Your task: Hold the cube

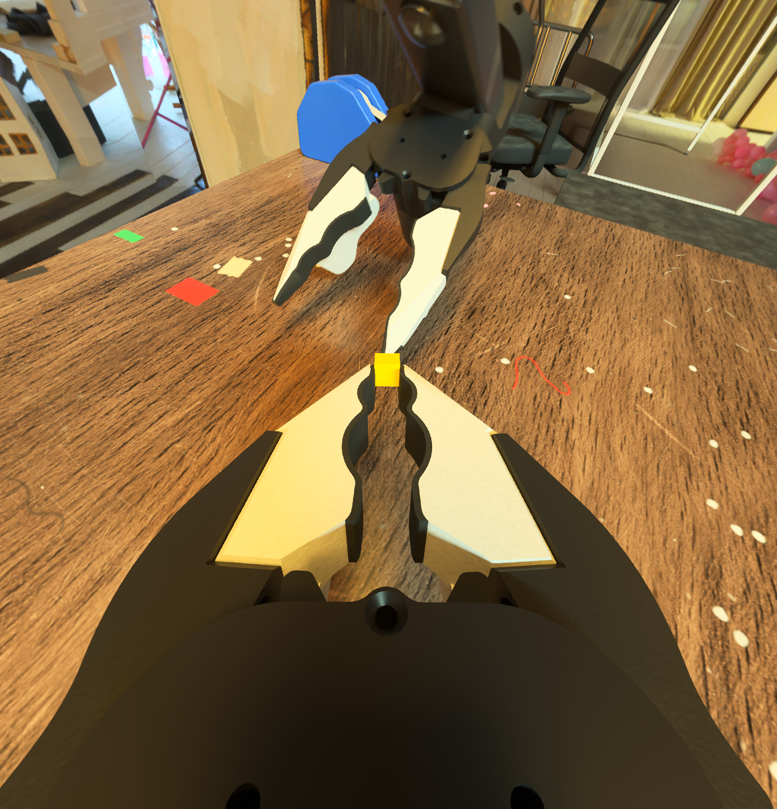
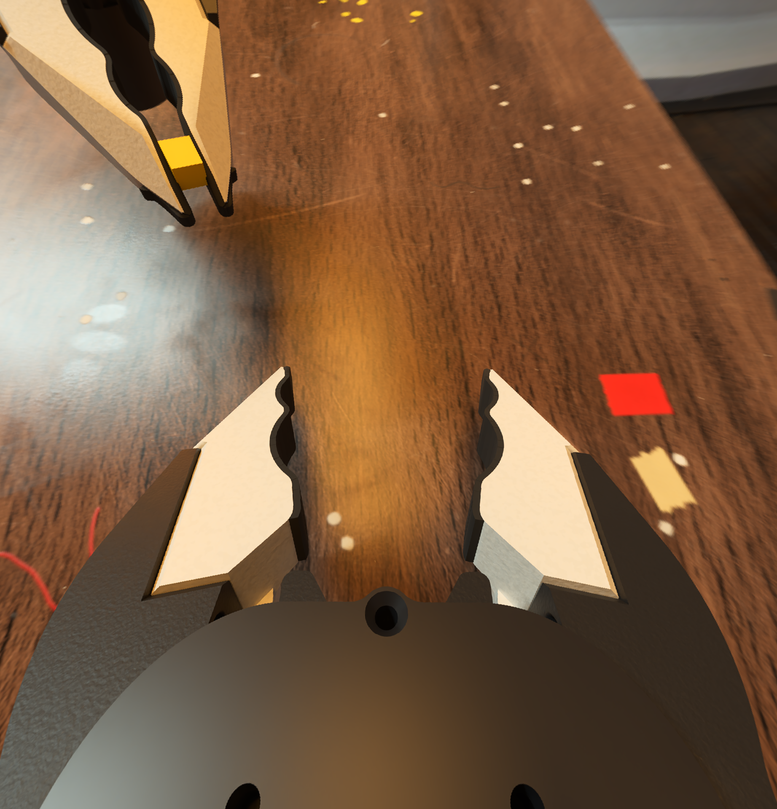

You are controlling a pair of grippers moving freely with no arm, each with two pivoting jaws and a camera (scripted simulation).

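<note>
A small yellow cube (image 1: 386,370) sits between the fingertips of my left gripper (image 1: 387,373), which is shut on it just above the wooden table (image 1: 115,394). The right wrist view shows the same grip from the other side: the cube (image 2: 183,162) is pinched near the tips of the left gripper (image 2: 207,212) at the upper left. My right gripper (image 2: 385,376) is open and empty over bare table. In the left wrist view the right gripper (image 1: 338,326) hangs beyond the cube, fingers spread, one fingertip (image 1: 393,346) close behind the cube.
A red patch (image 1: 193,290), a tan patch (image 1: 234,266) and a green patch (image 1: 129,236) lie flat on the table to the left. A red thread (image 1: 540,376) lies to the right. A blue block (image 1: 334,118) stands at the far edge. An office chair (image 1: 548,131) stands behind.
</note>
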